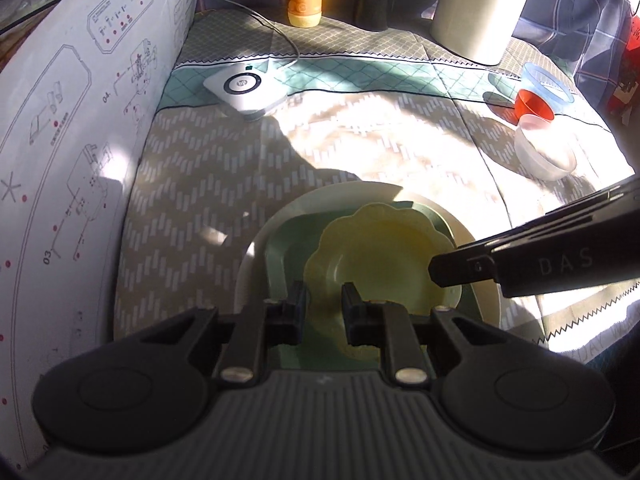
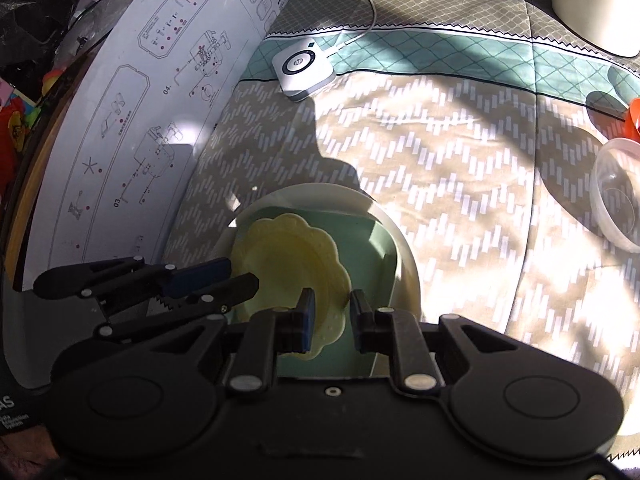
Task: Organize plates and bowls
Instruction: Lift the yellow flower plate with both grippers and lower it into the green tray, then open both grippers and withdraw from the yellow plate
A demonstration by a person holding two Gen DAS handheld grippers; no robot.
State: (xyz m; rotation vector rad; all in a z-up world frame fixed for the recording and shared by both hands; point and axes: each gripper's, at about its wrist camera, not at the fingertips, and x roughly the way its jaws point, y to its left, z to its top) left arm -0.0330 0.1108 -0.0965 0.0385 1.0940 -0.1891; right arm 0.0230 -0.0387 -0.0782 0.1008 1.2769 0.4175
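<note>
From the left wrist, the left tool [image 1: 323, 312] has its two fingers a little apart, with nothing between them. Right below and in front of it sits the yellow plate [image 1: 384, 252] with a wavy edge. It lies on a green plate [image 1: 280, 252], and that lies on a big white plate [image 1: 256, 248] (three in one pile). The pile rests on a patterned cloth [image 1: 360, 140]. The right tool [image 1: 436, 270] reaches in from the right, with its tip over the yellow plate's rim. Far ahead to the right are a clear bowl [image 1: 546, 152], an orange cup [image 1: 534, 106] and a blue cup [image 1: 546, 84], all close together. Ahead to the left lies a small white box [image 1: 246, 88] with a wire.

From the right wrist, the right tool [image 2: 331, 316] has its fingers a little apart, hanging over the near edge of the yellow plate [image 2: 288, 252] and gripping nothing. The green plate [image 2: 376, 248] and white plate [image 2: 408, 264] peek out to the right. The left tool [image 2: 244, 278] comes in from the left, fingers close together over the yellow plate. A big sheet of drawings [image 2: 160, 100] stands up on the left.
</note>
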